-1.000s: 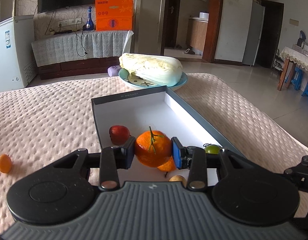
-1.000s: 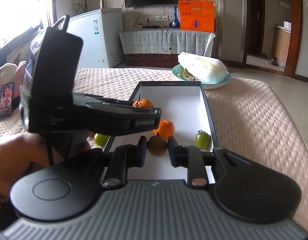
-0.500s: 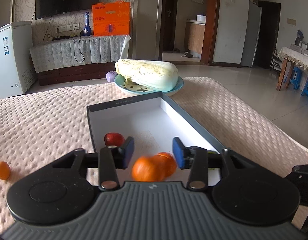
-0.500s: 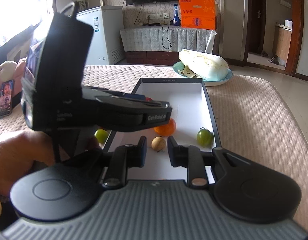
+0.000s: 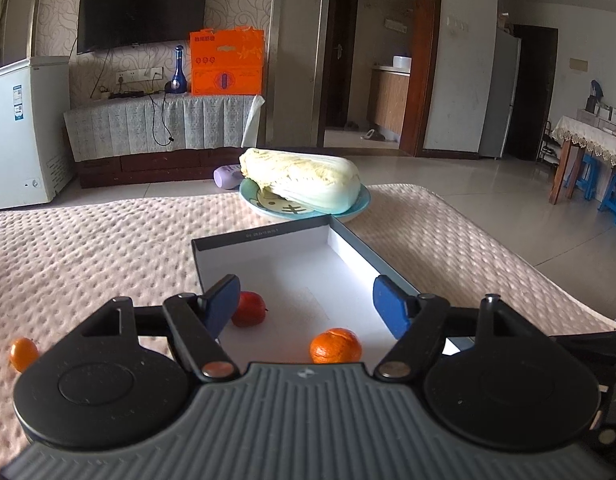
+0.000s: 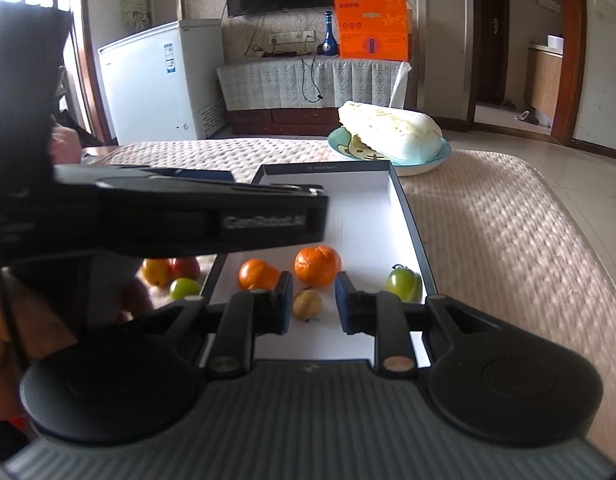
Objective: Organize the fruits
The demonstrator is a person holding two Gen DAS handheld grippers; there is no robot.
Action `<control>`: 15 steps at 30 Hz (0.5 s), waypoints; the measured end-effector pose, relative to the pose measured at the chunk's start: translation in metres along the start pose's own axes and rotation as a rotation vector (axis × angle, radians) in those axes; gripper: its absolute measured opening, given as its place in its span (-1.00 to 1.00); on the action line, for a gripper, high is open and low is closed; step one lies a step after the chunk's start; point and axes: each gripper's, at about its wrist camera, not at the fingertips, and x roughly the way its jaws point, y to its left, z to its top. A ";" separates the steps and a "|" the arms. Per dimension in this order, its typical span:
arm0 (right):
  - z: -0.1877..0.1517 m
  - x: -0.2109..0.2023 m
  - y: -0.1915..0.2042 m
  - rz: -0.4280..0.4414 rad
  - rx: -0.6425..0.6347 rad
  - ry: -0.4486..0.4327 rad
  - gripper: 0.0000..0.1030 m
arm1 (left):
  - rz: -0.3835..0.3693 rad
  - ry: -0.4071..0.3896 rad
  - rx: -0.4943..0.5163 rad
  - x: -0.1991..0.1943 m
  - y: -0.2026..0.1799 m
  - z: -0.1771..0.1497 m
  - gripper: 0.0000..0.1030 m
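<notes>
Fruit first: the mandarin [image 5: 335, 346] is sitting on the white floor of the shallow box [image 5: 259, 236], low down between the fingers of the left hand-held gripper [image 5: 308, 304]. Those jaws are opening and nothing is touching the blue pads. A red fruit [image 5: 248, 309] is in the box too, just at 10 o'clock from the mandarin, by the left finger.

From the right wrist view the box also holds a second orange [image 6: 257, 274] at 9 o'clock of the mandarin, a green fruit [image 6: 404, 282] at 3 o'clock by the right wall, and a small tan fruit [image 6: 306, 304] at 6 o'clock. The right hand-held gripper [image 6: 311, 304] is closed down as far as it goes. The tan fruit shows in the leftover gap but lies on the box floor, not pinched.

Outside the box's left wall, on the desk's pink quilted cover [image 6: 508, 240], are a yellow-orange fruit [image 6: 155, 272], a reddish fruit [image 6: 185, 268] and a green one [image 6: 184, 289]. A small orange [image 5: 23, 354] sits alone well off at 9 o'clock. At 12 o'clock, past the box, is a plate [image 5: 360, 204] with a napa cabbage [image 5: 303, 182].

Versus a second ago: the left one was clamped on the mandarin above the box, and now it's dropped. The tan fruit sat snug between the right pads then.
</notes>
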 end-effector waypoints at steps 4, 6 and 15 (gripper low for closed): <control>0.000 0.006 0.004 -0.021 0.004 0.007 -0.28 | 0.012 -0.011 -0.004 -0.008 0.010 0.001 0.51; 0.001 0.007 0.006 -0.030 0.005 0.000 -0.24 | 0.020 -0.012 -0.008 -0.012 0.015 0.001 0.51; 0.002 0.011 0.012 -0.045 0.037 -0.011 -0.10 | 0.050 -0.018 -0.020 -0.026 0.037 0.002 0.51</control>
